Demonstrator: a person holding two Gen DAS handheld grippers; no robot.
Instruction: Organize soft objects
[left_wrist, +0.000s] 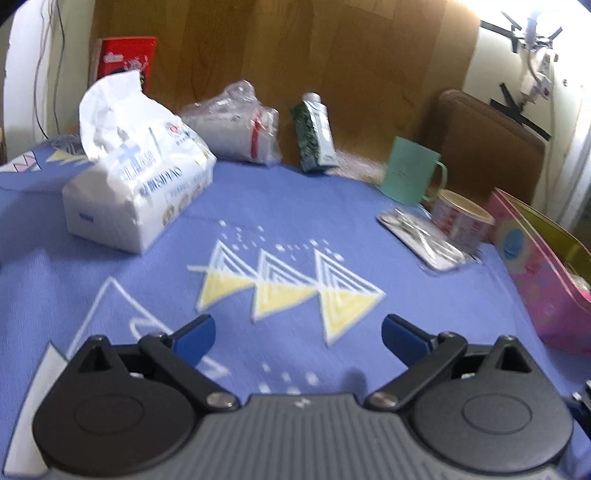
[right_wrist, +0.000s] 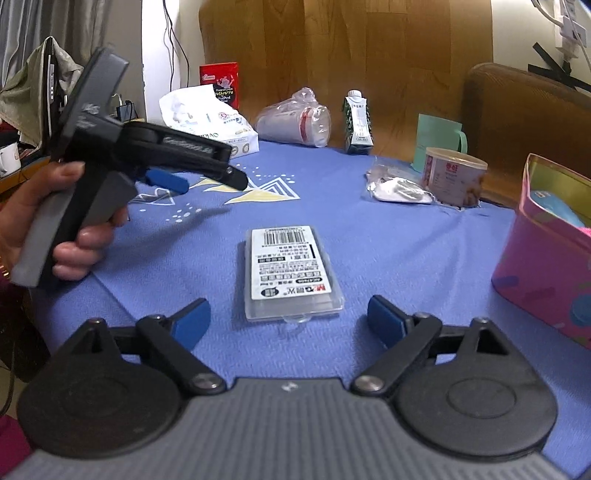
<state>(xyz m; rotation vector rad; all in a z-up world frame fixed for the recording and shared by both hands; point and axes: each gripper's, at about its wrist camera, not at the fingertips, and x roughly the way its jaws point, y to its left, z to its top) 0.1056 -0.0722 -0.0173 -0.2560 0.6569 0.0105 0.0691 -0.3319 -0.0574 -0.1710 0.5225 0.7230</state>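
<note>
On the tablecloth (right_wrist: 388, 251) stood one tissue pack (left_wrist: 136, 184), one carton (right_wrist: 357, 123), one mug (left_wrist: 410, 173), one tub (right_wrist: 452, 177), one pink box (right_wrist: 543, 266), and one clear case (right_wrist: 291, 273).

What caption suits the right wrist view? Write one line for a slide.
Open right gripper hovers behind a clear plastic case on the blue tablecloth; the left gripper is raised alongside.

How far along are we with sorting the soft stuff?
Possibly done: something blue and pink lies in the pink box. In hand: nothing; left gripper and right gripper are open and empty, the right facing a clear plastic case. Left: tissue pack and bagged items on the cloth.
</note>
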